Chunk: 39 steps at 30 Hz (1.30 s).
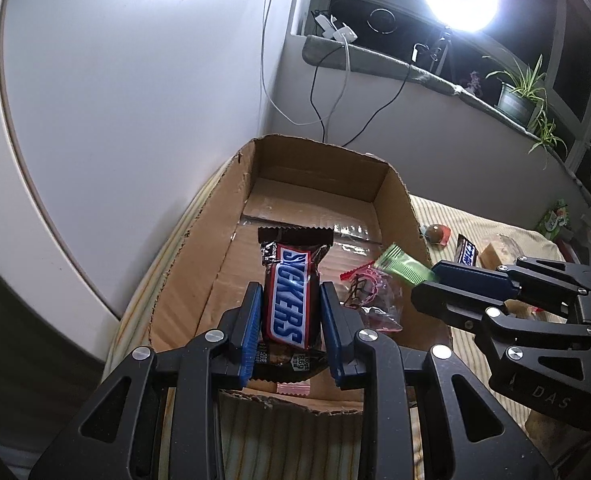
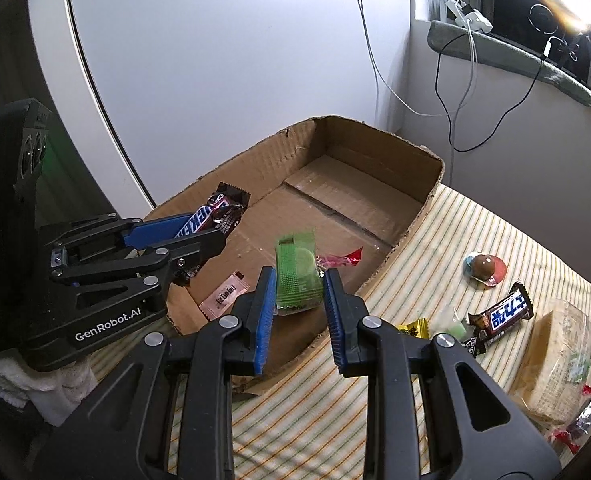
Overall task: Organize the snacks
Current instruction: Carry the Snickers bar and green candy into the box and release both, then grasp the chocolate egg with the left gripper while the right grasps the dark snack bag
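An open cardboard box [image 1: 231, 216] [image 2: 375, 148] sits on a striped cloth. My left gripper [image 1: 291, 292] [image 2: 199, 236] is shut on a Snickers bar [image 1: 291, 296] [image 2: 215, 216] and holds it over the box's near-left part. My right gripper [image 2: 299, 280] [image 1: 423, 280] is over the box's right side. A green packet [image 2: 298, 276] [image 1: 403, 268] sits between its fingers, blurred, and the jaws look slightly apart from it. A red clear wrapper [image 1: 369, 296] [image 2: 337, 260] and a pink sachet [image 2: 225, 294] lie on the box floor.
On the cloth right of the box lie a round chocolate candy [image 2: 484, 269], a second Snickers bar [image 2: 507, 312], a yellow candy [image 2: 415, 327], a pale green candy [image 2: 453, 326] and a wrapped cake slice [image 2: 559, 364]. Cables hang down the wall behind.
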### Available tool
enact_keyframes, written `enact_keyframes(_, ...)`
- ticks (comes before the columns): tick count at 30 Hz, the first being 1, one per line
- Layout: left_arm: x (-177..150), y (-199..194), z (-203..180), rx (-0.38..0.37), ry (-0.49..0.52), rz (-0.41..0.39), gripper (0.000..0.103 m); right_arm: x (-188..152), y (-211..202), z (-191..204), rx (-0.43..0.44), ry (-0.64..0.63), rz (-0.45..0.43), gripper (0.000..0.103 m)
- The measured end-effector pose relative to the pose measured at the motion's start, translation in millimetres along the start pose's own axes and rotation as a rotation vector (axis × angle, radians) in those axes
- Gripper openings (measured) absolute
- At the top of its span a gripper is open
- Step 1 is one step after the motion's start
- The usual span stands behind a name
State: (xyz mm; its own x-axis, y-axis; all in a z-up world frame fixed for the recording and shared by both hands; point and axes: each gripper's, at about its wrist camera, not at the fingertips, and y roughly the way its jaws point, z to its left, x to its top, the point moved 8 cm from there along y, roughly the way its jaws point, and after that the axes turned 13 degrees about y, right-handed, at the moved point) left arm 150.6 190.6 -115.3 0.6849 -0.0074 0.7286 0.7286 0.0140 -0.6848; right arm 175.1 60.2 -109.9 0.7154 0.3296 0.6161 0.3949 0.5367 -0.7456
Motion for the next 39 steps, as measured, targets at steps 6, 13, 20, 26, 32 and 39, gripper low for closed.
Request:
enact_keyframes(6,3.3,-3.6,0.5,0.015,0.004,-0.012,0.029,1.0,-3.3,-3.7,-0.016,0.007,-0.015,0.05)
enact_keyframes(13,4.1,-9.0,-2.3,0.015,-0.002,-0.022,0.029,-0.4,-13.0,-8.3,-0.025,0.02,-0.029,0.058)
enact_keyframes(20,6.4,-18.0,-20.0,-0.011,0.013,-0.037,0.029,-6.3,-36.8,-26.0,-0.043,0.047,-0.056,0.06)
enact_keyframes(26,8.1,-26.0,-51.0,-0.057,0.033,-0.055,0.029,-17.0,-60.8,-55.3,-0.073,0.09,-0.071,0.06)
enact_keyframes(32,6.9,-30.6,-88.3,-0.114,0.068,-0.056,0.029,-29.7,-90.2,-100.8,-0.131,0.161,-0.097,0.06)
enact_keyframes(39,0.9,-25.3,-131.9,-0.181,0.119,-0.029,0.029,-45.8,-123.2,-152.5,-0.225,0.227,-0.126,0.06)
